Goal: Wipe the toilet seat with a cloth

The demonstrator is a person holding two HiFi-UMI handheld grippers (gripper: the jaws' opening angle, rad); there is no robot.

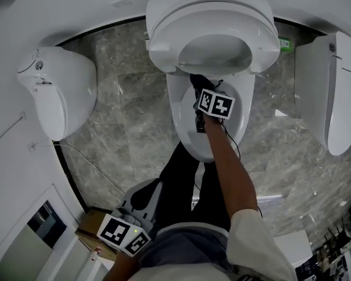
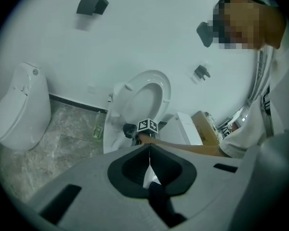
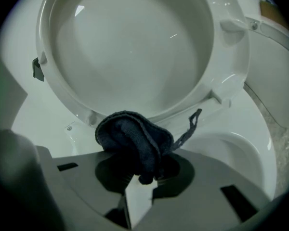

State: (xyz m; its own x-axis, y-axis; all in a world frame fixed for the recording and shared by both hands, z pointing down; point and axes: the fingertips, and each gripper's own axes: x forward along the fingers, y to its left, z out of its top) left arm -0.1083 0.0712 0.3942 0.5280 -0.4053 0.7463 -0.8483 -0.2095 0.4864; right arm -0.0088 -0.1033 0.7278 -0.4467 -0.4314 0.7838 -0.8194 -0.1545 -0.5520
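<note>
Matt knitted cloth [image 3: 130,138], glossy smooth toilet seat [image 1: 161,45], polished veined stone floor [image 1: 128,98].

Left claw [image 2: 149,150], jaws together, faces the white toilet [image 2: 143,99]

floor [image 1: 123,110] — grey marble | on it: toilet [image 1: 182,124], left fixture [image 1: 58,92], right fixture [image 1: 330,92]

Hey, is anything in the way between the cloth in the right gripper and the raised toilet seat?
Nothing visible does. The right gripper is shut on the dark cloth, which sits right in front of the raised seat at its lower edge; nothing lies between them.
</note>
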